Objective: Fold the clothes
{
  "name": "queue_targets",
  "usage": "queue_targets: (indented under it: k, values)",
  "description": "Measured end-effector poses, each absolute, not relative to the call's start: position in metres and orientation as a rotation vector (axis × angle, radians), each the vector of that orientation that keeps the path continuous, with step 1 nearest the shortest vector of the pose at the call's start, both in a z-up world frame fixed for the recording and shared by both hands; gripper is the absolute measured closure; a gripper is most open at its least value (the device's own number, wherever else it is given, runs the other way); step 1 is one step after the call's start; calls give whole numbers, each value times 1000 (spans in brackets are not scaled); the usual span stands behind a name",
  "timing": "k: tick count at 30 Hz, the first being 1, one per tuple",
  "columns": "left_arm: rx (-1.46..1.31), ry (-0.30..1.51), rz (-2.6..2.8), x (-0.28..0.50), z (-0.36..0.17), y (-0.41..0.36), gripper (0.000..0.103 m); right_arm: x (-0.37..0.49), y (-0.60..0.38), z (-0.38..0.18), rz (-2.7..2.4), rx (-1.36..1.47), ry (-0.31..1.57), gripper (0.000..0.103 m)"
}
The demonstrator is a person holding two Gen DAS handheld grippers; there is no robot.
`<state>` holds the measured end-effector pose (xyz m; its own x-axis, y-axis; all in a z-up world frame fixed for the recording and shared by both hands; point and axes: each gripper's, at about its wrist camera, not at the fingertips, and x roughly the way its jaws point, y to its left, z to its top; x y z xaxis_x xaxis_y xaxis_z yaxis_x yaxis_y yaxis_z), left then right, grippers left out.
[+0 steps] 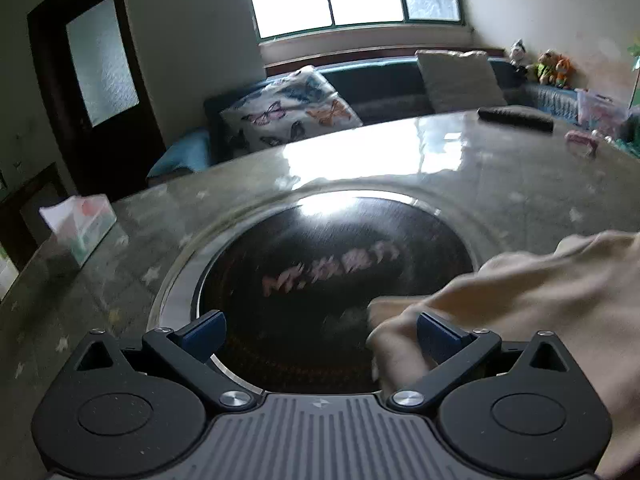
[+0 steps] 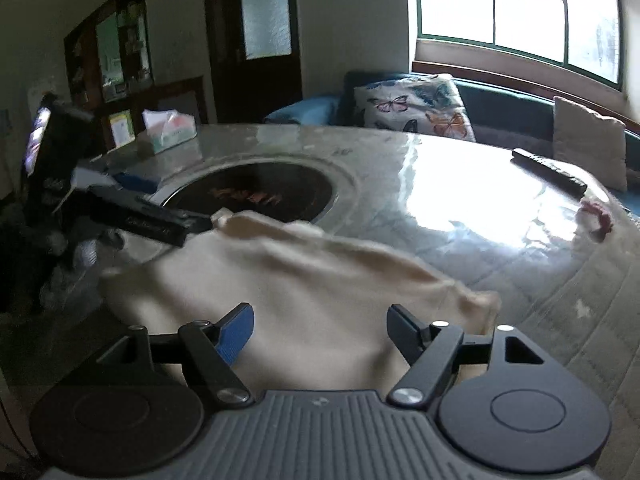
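Note:
A cream garment (image 2: 304,280) lies on the marble table, its far edge near the round dark cooktop (image 2: 256,194). In the left wrist view the cream garment (image 1: 520,300) fills the lower right. My left gripper (image 1: 320,332) is open; its right finger touches the garment's left end, and nothing is between the fingers. It also shows in the right wrist view (image 2: 200,224) at the garment's far left corner. My right gripper (image 2: 322,330) is open over the garment's near part, empty.
A tissue box (image 1: 80,224) stands at the table's left edge. A black remote (image 2: 548,170) and a pink item (image 2: 598,216) lie at the far right. A sofa with a butterfly cushion (image 2: 412,108) is behind the table.

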<state>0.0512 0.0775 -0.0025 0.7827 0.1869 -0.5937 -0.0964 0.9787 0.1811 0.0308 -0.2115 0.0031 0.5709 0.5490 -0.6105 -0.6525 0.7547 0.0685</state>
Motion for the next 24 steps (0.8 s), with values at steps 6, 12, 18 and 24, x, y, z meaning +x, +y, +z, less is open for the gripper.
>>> queue_targets:
  k: [6,12,18,24]
  values:
    - [174,658,110,71,-3,62,0,62,-221,0,677,-122,687,28]
    - [184,687,126,75,-12,64,0,68,-233,6,633,-113,673,28]
    - [157,657,112,51,-4,61,0,50,-243,9,516,-196,649,28]
    - [186,638,123,27,-6,57,0,26,-256,-2,433,-189,642,28]
